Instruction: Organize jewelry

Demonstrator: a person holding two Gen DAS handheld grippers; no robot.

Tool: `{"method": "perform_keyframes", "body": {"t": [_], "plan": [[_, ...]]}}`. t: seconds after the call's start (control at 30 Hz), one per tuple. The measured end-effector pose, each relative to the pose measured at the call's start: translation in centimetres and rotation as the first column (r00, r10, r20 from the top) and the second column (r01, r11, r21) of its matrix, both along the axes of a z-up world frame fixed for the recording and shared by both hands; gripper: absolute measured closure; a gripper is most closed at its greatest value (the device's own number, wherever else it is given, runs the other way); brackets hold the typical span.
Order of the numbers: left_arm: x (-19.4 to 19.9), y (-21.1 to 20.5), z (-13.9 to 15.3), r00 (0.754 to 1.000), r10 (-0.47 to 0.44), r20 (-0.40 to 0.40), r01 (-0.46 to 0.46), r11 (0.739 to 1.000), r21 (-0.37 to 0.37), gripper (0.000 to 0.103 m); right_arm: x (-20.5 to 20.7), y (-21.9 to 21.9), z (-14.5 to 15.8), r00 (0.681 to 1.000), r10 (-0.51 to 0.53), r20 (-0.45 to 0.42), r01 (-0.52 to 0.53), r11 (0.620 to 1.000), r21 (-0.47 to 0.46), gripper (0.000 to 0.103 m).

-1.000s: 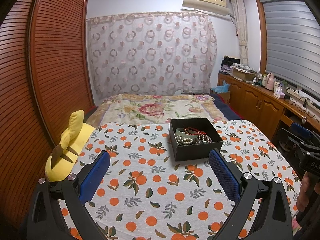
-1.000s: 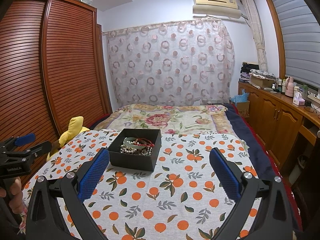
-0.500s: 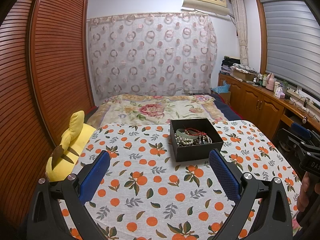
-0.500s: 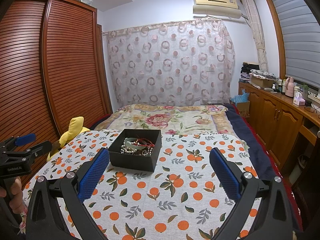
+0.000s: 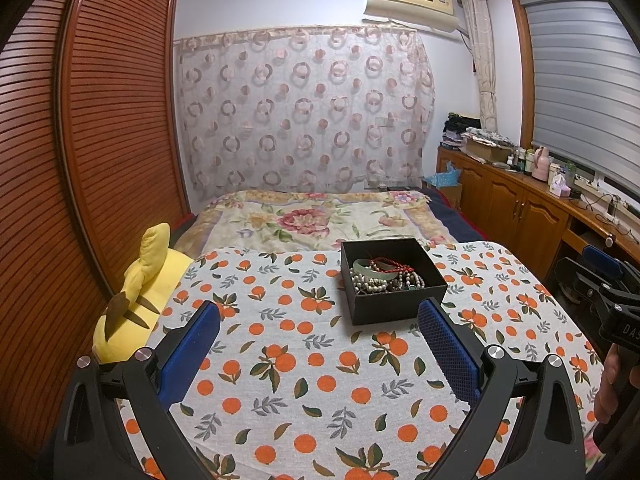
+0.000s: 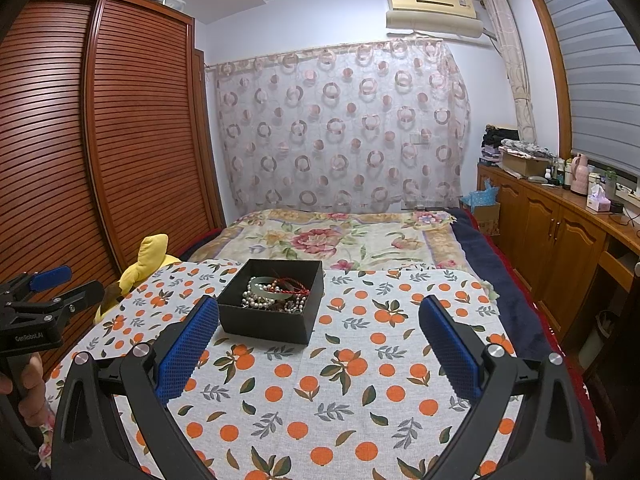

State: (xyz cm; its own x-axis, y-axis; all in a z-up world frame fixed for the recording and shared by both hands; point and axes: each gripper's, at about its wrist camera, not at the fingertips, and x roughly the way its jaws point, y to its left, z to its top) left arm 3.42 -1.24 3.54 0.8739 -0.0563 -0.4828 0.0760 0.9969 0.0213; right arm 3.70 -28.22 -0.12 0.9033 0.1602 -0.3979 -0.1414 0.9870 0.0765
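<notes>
A: Where's the jewelry?

B: All in the black box [image 5: 394,280], open top, sitting on the orange-print cloth [image 5: 304,364]. From the left wrist cam it's at abt 1 o'clock, past the right-side pad. From the right wrist cam, abt 11 o'clock, just beyond the left-side pad.

A: What's inside?

B: A tangle. Pale green bangle [image 5: 374,270] toward the far side, red cord [image 6: 294,286] lying across it, pearl strands [image 6: 260,300] heaped under and in front. Darker bits mixed in, too small to ID.

A: Left gripper?

B: Left gripper [image 5: 318,320] is spread wide, nothing btwn the blue pads [image 5: 190,350], held above the cloth, short of the box. In the right cam it shows at 9 o'clock, a hand [image 6: 30,384] round its handle.

A: Right one?

B: Right gripper [image 6: 318,316] also wide, empty, above the cloth. Its left-side pad tip overlaps the box's near corner in view; touching or not, can't tell. In the left cam it sits at 3 o'clock, w/ fingers [image 5: 610,380] on the grip.

A: Anything else nearby?

B: Yellow plush toy [image 5: 138,292] at the cloth's edge, abt 10 o'clock in the left cam, well apart from the box. Floral bedspread [image 5: 316,220] beyond the cloth at 12, circle-print curtain [image 5: 304,108] behind that. Slatted wooden wardrobe [image 5: 80,160] along 9, wooden cabinets [image 6: 560,232] w/ clutter on top along 3.
</notes>
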Motion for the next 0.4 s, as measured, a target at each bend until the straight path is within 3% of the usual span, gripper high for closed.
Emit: {"method": "perform_keyframes", "body": {"t": [0.4], "plan": [[0.06,0.14,0.30,1.000,-0.002,0.000,0.002,1.000,0.001,0.007,0.00,-0.05,-0.04,1.000,0.000,0.001,0.000,1.000,0.001,0.002]]}}
